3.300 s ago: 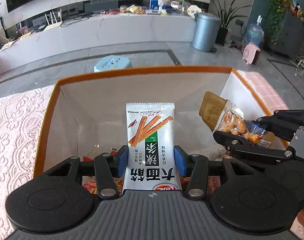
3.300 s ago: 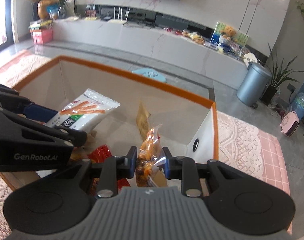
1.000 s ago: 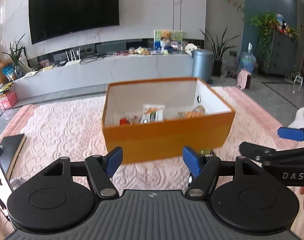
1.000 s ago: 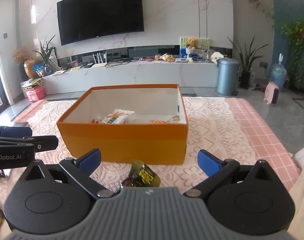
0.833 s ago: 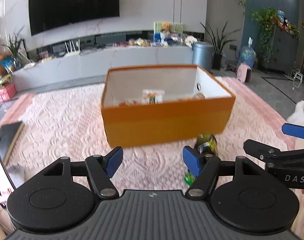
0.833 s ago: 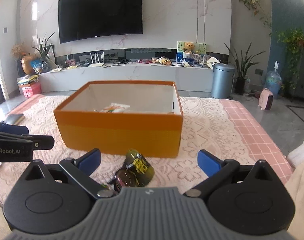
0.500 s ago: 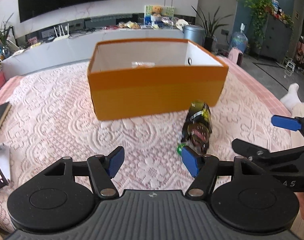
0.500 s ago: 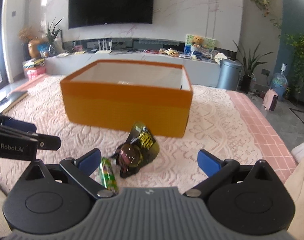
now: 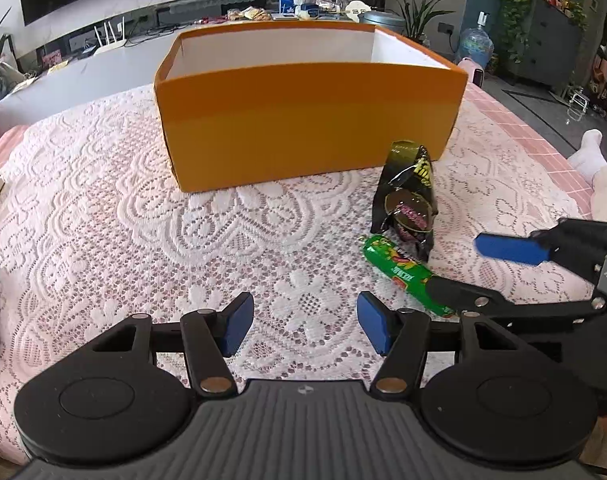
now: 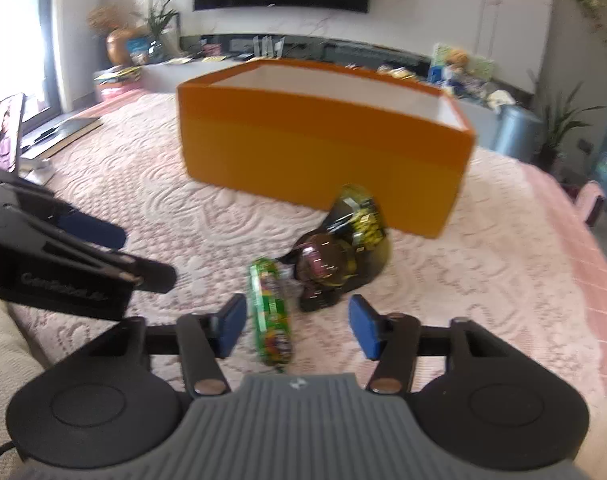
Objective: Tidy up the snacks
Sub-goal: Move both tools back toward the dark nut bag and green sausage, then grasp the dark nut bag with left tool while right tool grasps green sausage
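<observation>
An open orange box (image 9: pixel 303 120) is standing on the lace cloth. Just in front of its right corner, a crumpled black snack bag (image 9: pixel 409 204) is lying, touching a green snack tube (image 9: pixel 399 268) lying flat nearer still.

From both views the orange box (image 9: pixel 307 120) shows only its outer wall and upper inner walls; its contents are hidden. The right wrist view is motion-blurred, so print on the green snack roll (image 10: pixel 271 316) and black snack bag (image 10: pixel 339 256) is unreadable. The right claw (image 9: pixel 455 272) covers the roll's near end.
</observation>
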Motion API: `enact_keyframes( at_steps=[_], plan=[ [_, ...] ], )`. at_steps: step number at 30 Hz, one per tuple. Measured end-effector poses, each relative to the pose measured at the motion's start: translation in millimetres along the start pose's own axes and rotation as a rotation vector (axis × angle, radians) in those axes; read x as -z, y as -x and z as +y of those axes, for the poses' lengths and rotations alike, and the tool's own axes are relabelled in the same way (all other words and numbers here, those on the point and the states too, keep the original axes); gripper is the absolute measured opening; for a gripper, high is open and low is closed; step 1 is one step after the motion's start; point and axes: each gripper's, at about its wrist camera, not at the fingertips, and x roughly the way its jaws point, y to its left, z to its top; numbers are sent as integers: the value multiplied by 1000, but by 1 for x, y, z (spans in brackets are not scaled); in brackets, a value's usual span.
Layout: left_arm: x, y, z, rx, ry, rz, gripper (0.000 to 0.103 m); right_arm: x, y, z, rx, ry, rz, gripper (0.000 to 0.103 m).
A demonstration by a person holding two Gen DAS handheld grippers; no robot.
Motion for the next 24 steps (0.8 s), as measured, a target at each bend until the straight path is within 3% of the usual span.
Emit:
enact_keyframes(
  at_steps=[6, 14, 24],
  plan=[
    [3, -11, 0, 8, 1, 26, 67, -1, -21, 8, -30, 25, 37, 22],
    [3, -21, 8, 11, 25, 36, 64, -2, -44, 8, -74, 1, 89, 23],
    [3, -24, 9, 25, 27, 29, 64, -2, -45, 6, -82, -7, 78, 21]
  ],
)
